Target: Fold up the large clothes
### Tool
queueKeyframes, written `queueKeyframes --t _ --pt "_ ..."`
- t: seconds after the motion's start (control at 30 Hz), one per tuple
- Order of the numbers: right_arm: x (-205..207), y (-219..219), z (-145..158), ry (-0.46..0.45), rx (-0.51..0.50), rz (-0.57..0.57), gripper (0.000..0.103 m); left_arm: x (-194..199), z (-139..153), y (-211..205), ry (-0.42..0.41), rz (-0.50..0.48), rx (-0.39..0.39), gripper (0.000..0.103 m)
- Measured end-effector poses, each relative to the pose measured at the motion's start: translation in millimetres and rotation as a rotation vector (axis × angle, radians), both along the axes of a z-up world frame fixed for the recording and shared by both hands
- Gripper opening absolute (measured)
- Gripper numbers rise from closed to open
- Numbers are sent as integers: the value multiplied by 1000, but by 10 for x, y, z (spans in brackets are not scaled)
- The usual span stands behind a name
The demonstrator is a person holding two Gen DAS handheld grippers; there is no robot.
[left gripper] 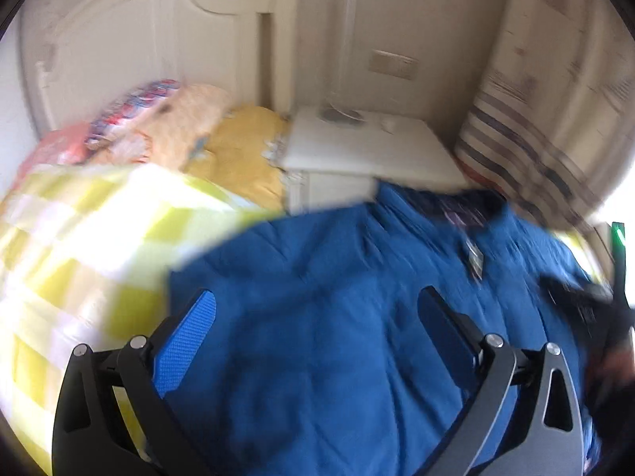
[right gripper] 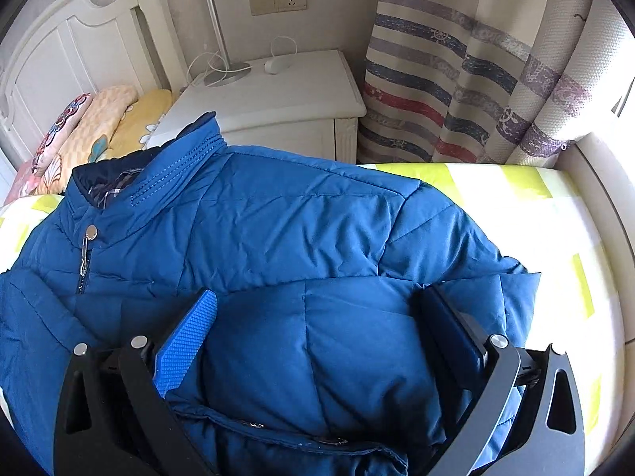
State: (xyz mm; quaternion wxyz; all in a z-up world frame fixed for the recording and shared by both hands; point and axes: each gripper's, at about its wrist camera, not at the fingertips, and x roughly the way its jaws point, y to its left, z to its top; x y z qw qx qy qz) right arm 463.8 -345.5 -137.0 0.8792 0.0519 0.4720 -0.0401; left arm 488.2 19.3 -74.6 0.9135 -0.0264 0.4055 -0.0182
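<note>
A blue puffer jacket (right gripper: pixel 278 218) lies front up on the bed, its collar (right gripper: pixel 178 166) toward the nightstand and its zip pull (right gripper: pixel 84 258) at the left. A padded fold of it bulges between the fingers of my right gripper (right gripper: pixel 317 317), which stands open over it. The left wrist view is blurred by motion. There the jacket (left gripper: pixel 317 277) fills the lower middle, and my left gripper (left gripper: pixel 317 309) hovers open above its quilted front with nothing between the pads. A dark gripper body with a green light (left gripper: pixel 617 238) shows at the right edge.
The bed has a yellow-and-white checked sheet (right gripper: pixel 535 218). Behind it stand a white nightstand (right gripper: pixel 285 91) with a lamp base (right gripper: pixel 226 73) and cable, a striped curtain (right gripper: pixel 456 91), a white headboard (right gripper: pixel 59 51) and patterned pillows (right gripper: pixel 91 127).
</note>
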Motion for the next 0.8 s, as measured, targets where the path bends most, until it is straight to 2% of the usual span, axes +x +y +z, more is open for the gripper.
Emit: queueKeyframes --t 0.03,0.07,0.17,0.27,0.37,0.6,0.67,0.7,0.73,0.8 --pt "-8 2 3 0 1 -1 99 104 -31 5 22 3 6 101" --pt "-6 2 4 -1 1 -1 99 277 -155 8 77 12 18 101" --pt "-17 -13 10 -6 8 -6 99 511 -542 -23 166 27 64 101" --pt "-18 -26 12 -7 12 -8 99 547 -666 -74 133 19 100 101" --pt "-12 -21 14 -7 10 -9 99 625 -717 -30 170 30 62 101" --pt "-19 -32 25 7 -5 -4 98 608 -737 -18 169 32 45 101" --pt "-74 11 136 38 -63 -14 98 600 -732 -24 166 31 40 101" --pt "-144 52 237 26 -102 -37 98 596 -732 -13 164 32 36 101" --pt "-274 111 387 -25 -119 -32 98 592 -728 -15 162 33 35 101" --pt "-607 271 644 -140 -94 46 98 578 -723 -19 156 33 38 101"
